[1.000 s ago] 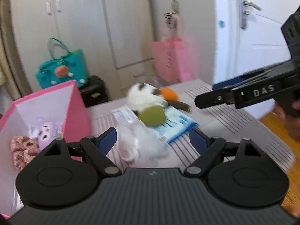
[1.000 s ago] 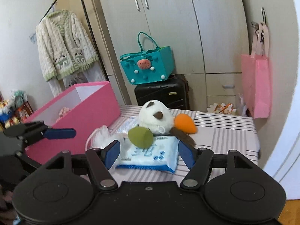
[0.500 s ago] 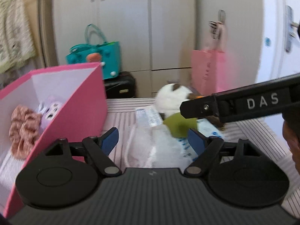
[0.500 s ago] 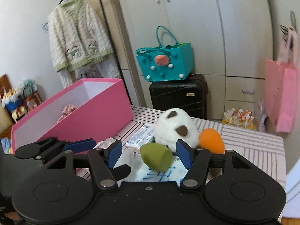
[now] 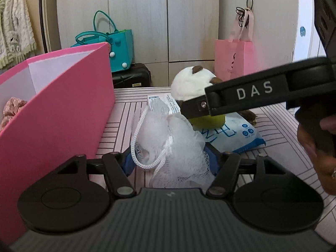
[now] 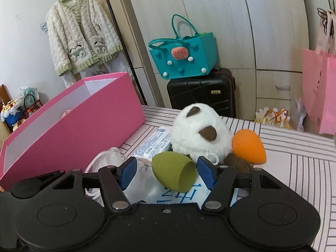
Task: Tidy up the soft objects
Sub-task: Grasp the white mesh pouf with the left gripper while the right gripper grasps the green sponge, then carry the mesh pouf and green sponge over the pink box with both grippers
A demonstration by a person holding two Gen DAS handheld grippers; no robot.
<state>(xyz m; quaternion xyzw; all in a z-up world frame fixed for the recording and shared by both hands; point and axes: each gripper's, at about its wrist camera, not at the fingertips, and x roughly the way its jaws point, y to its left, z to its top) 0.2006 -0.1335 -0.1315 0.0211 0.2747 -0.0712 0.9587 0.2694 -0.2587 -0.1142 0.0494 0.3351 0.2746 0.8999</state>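
Both grippers' fingers straddle items: L [image 5: 171,160] mesh pouf [image 5: 178,145], R [image 6: 166,171] prob. green sponge [image 6: 173,173].

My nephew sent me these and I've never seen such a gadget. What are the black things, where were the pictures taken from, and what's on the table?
No robot here: a person holds a two-fingered claw in each hand, each carrying a camera looking along its fingers. One picture comes from the left claw, whose fingers straddle a white mesh bath puff. The other comes from the right claw, open around a green sponge, not gripping it yet. On the striped table lie a white plush toy, an orange sponge, a wipes packet and a pink box.
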